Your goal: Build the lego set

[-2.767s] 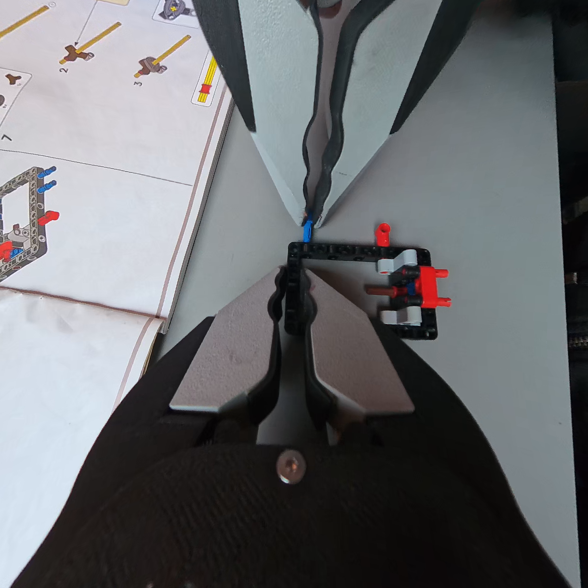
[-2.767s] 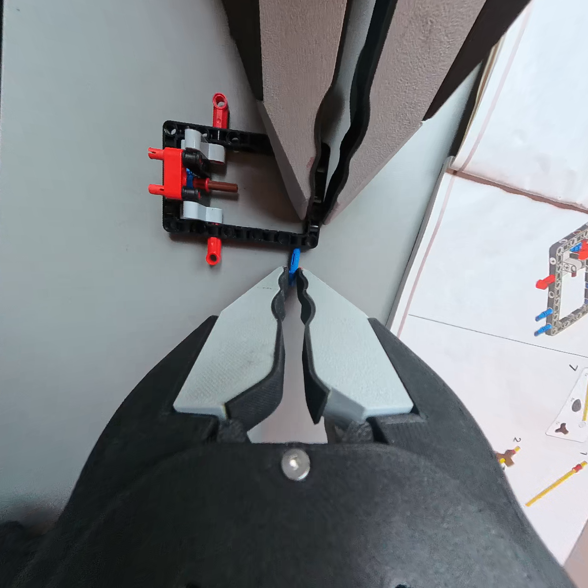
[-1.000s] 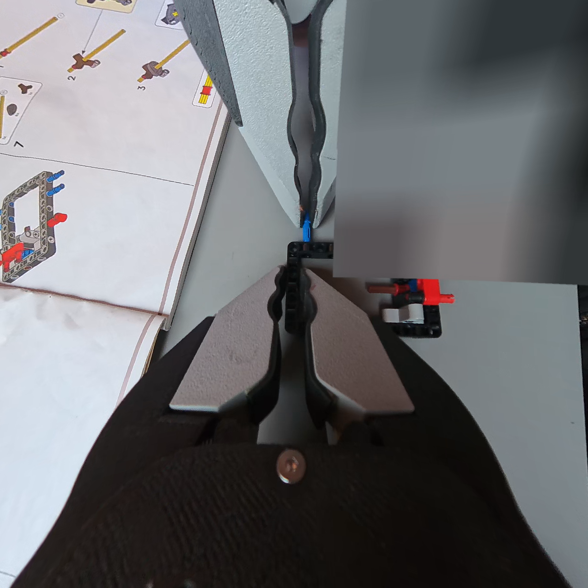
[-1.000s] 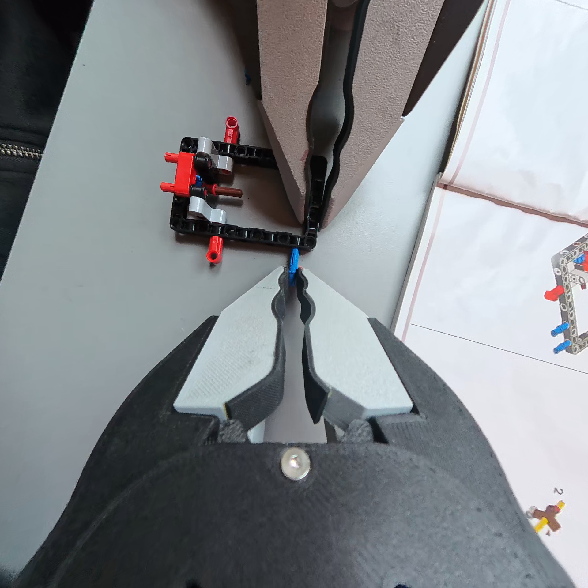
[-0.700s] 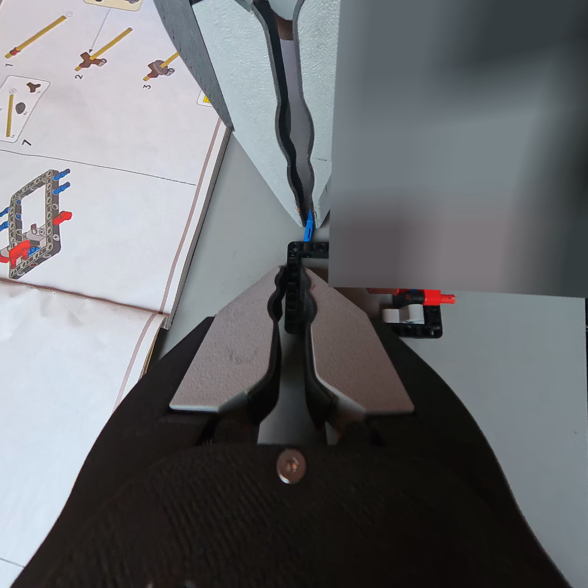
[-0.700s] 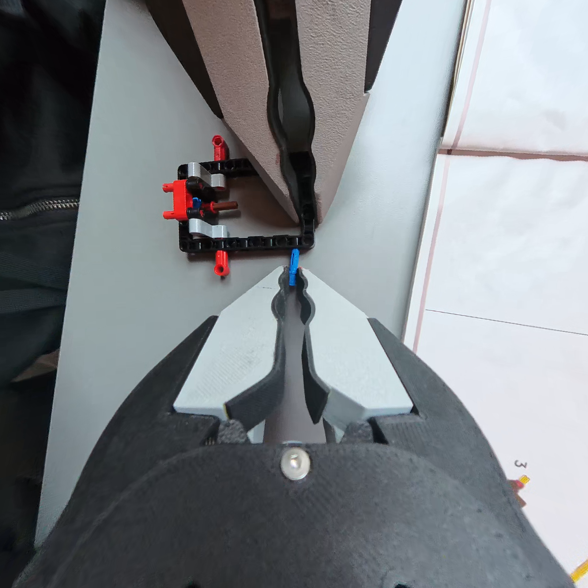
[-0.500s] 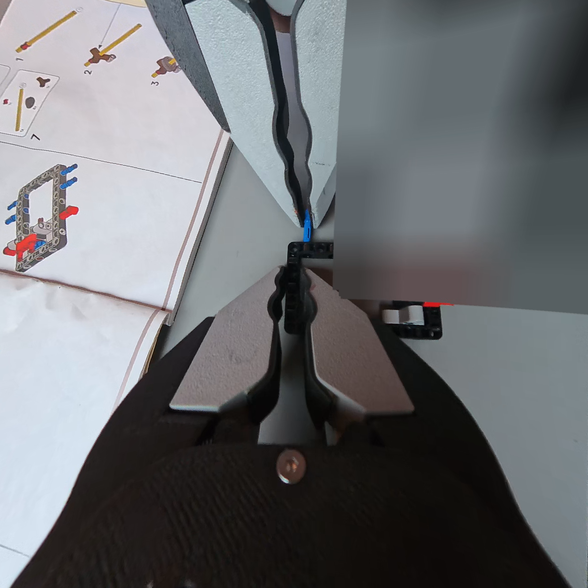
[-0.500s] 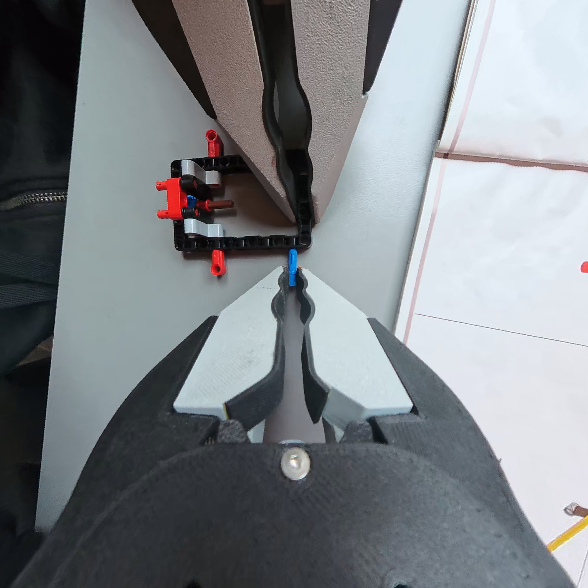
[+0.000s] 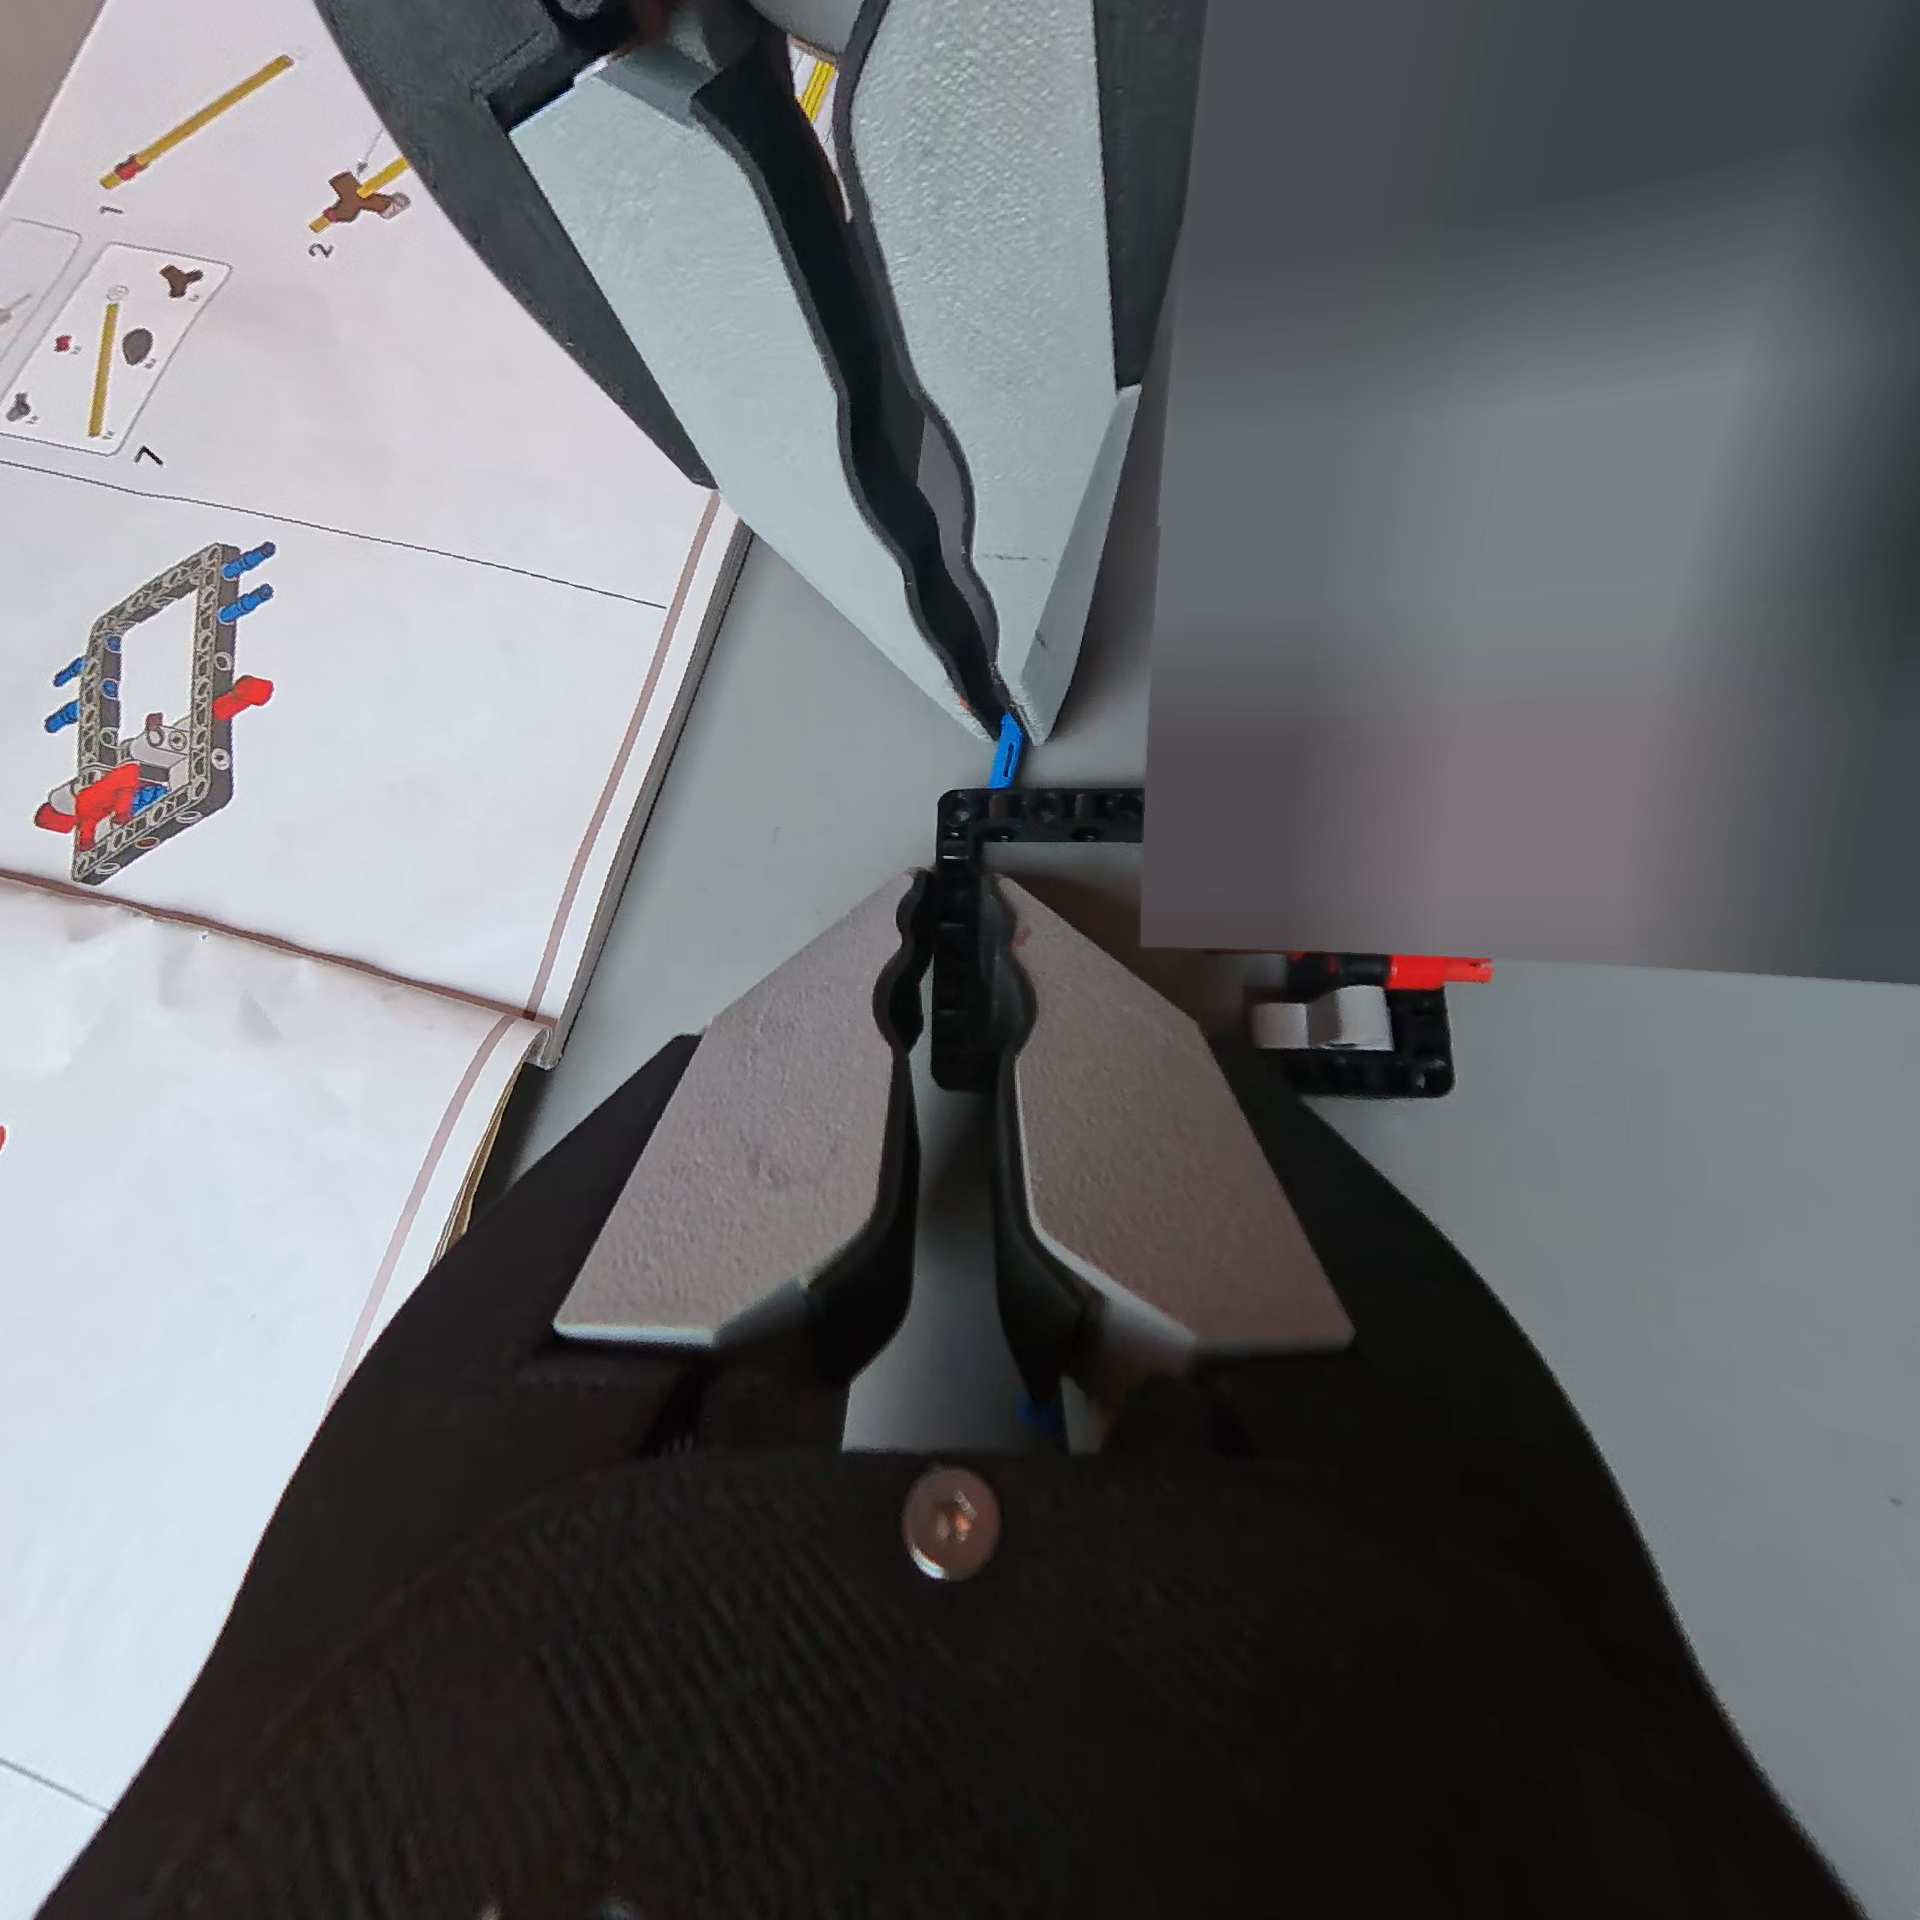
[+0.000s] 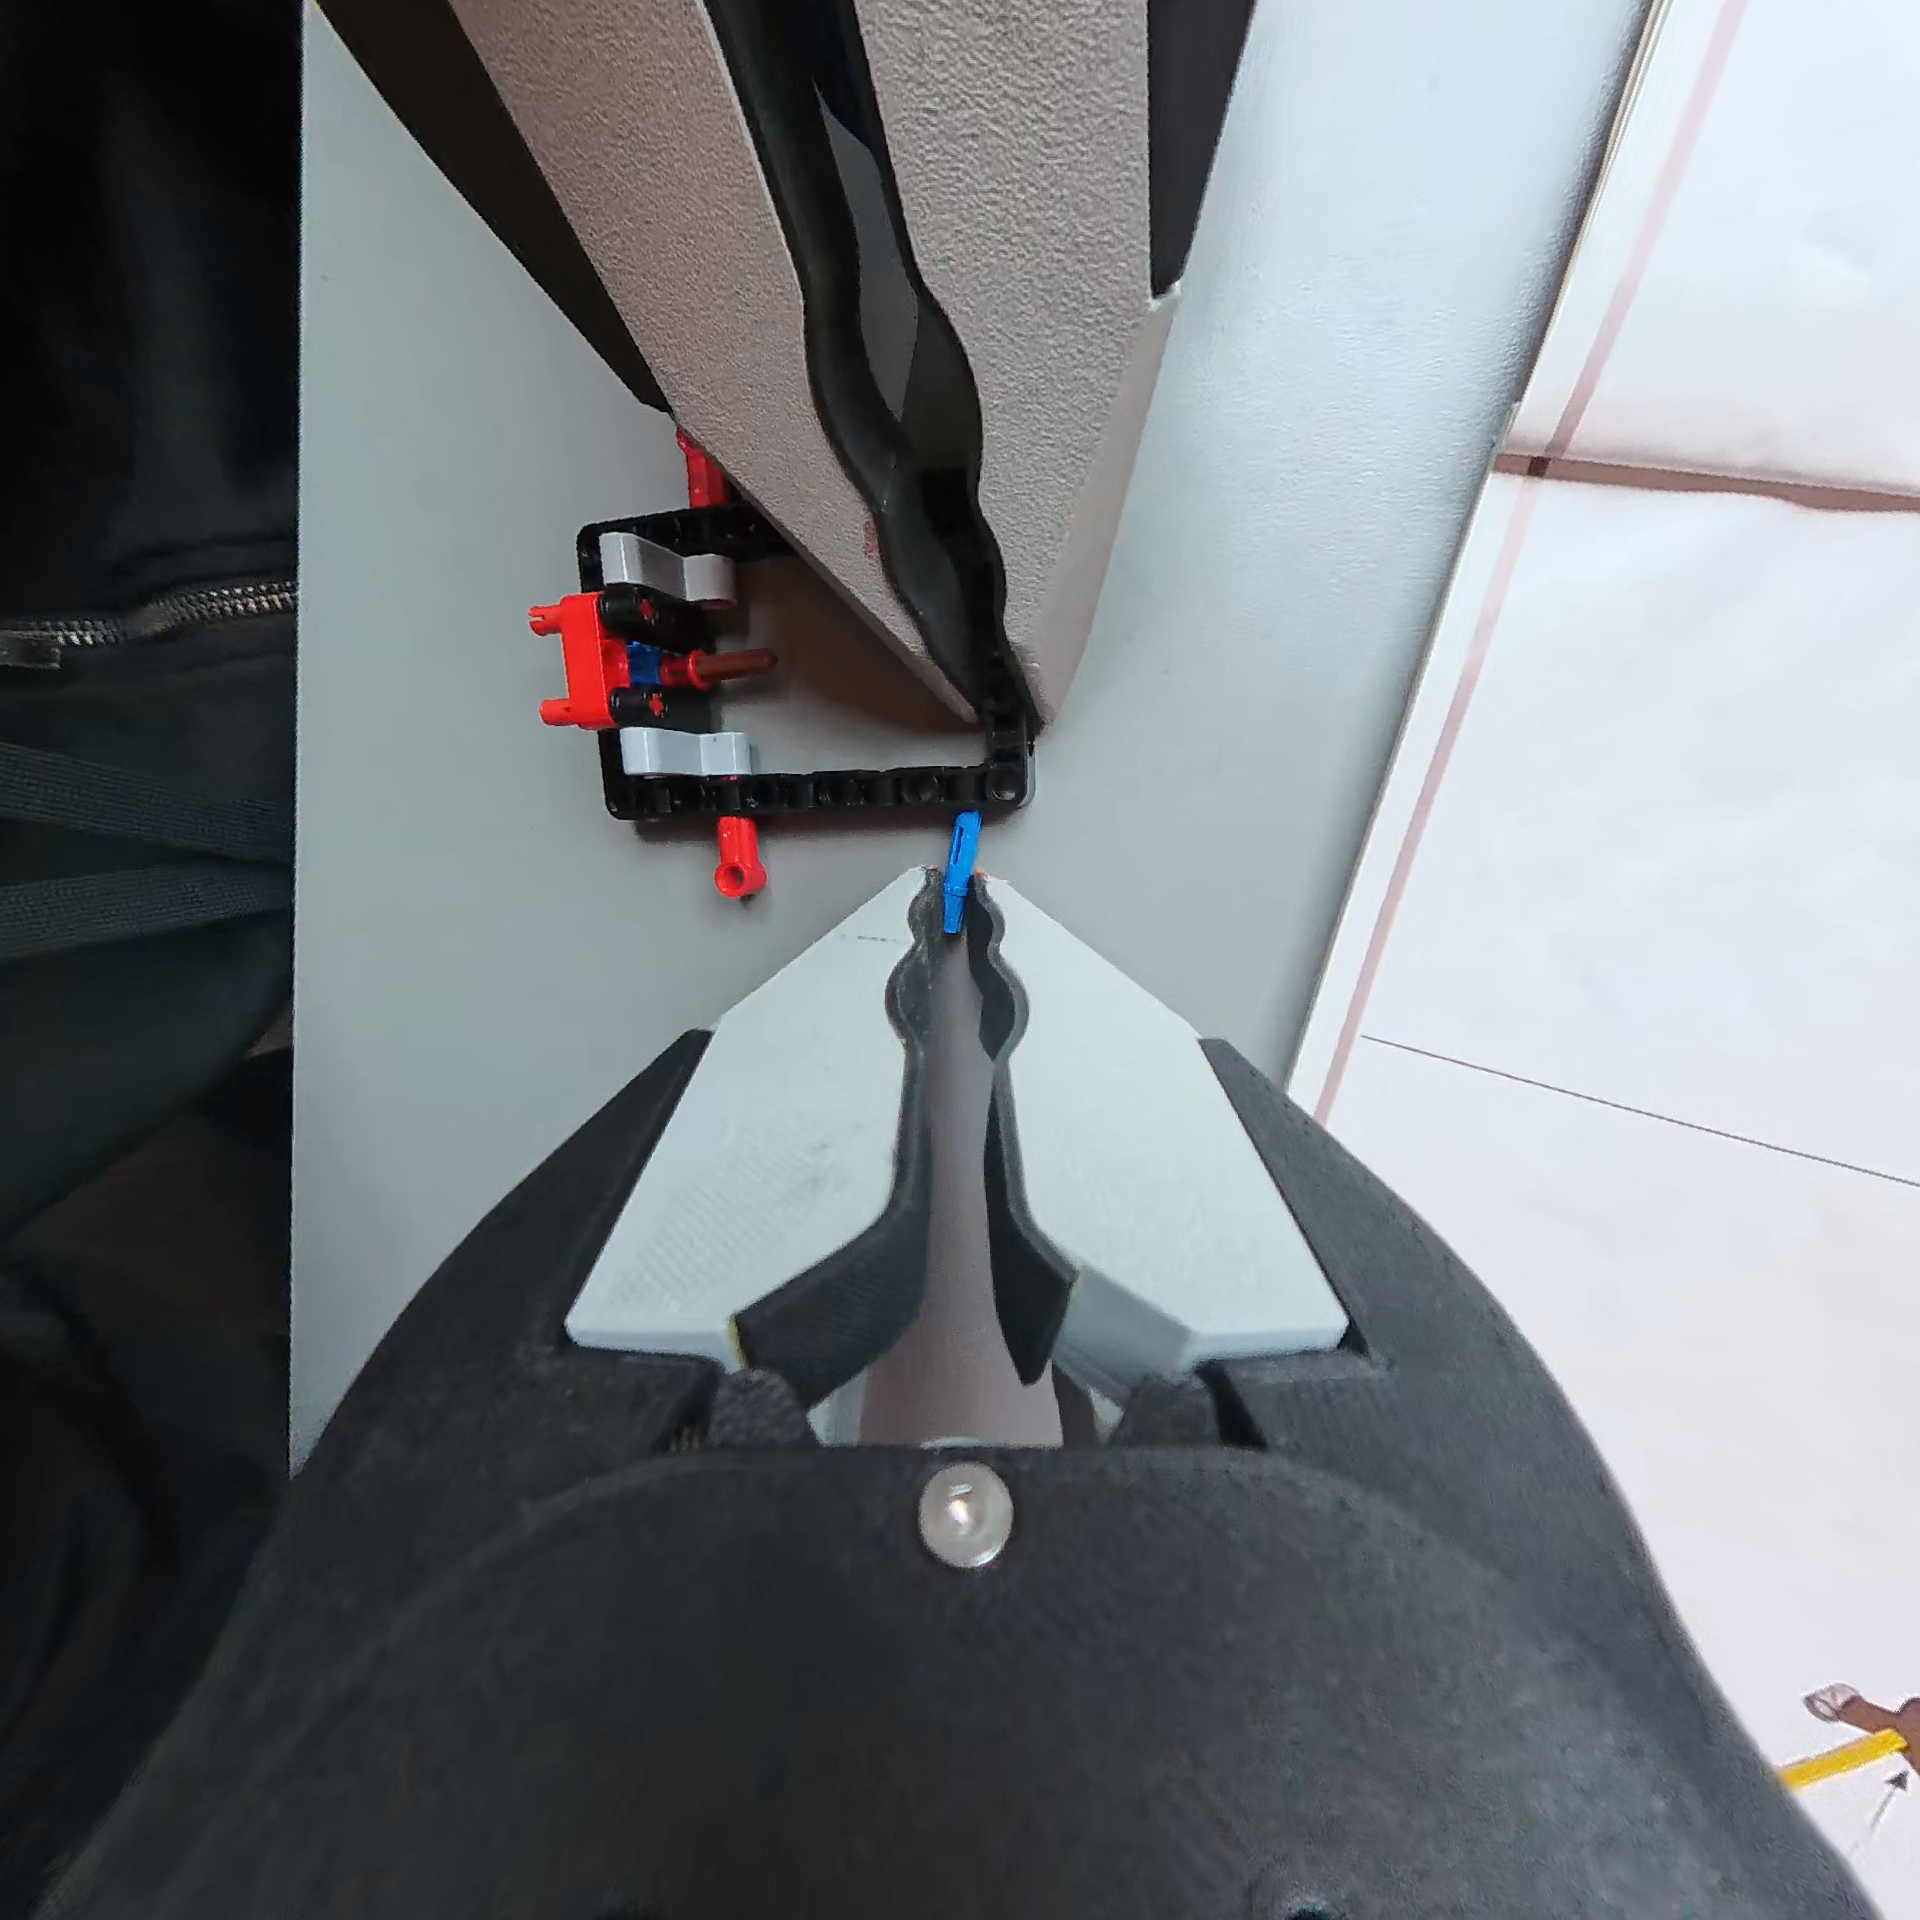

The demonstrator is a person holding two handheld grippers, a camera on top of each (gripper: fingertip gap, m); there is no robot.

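A black rectangular lego frame [image 10: 831, 792] lies flat on the grey table, with red, grey and blue parts [image 10: 634, 652] at its far end. My left gripper [image 9: 961, 894] is shut on the frame's short side [image 9: 966, 966]. My right gripper [image 10: 958, 888] is shut on a small blue pin [image 10: 960, 868], whose tip sits at the frame's long side near the corner. In the left wrist view the right gripper [image 9: 1006, 717] comes in from above with the blue pin [image 9: 1006, 750] at the frame corner [image 9: 961, 810]. A red pin [image 10: 738, 854] sticks out of the same long side.
An open instruction booklet [image 9: 312, 675] lies on the table to the left in the left wrist view and on the right in the right wrist view [image 10: 1662, 831]. The table edge [image 10: 301, 727] runs along the left in the right wrist view, with dark clothing beyond it. The tips of both grippers are at nearly the same place.
The two grippers and the held frame have tilted and shifted slightly together. The blue pin stays at the frame's edge near the corner. Both grips hold.
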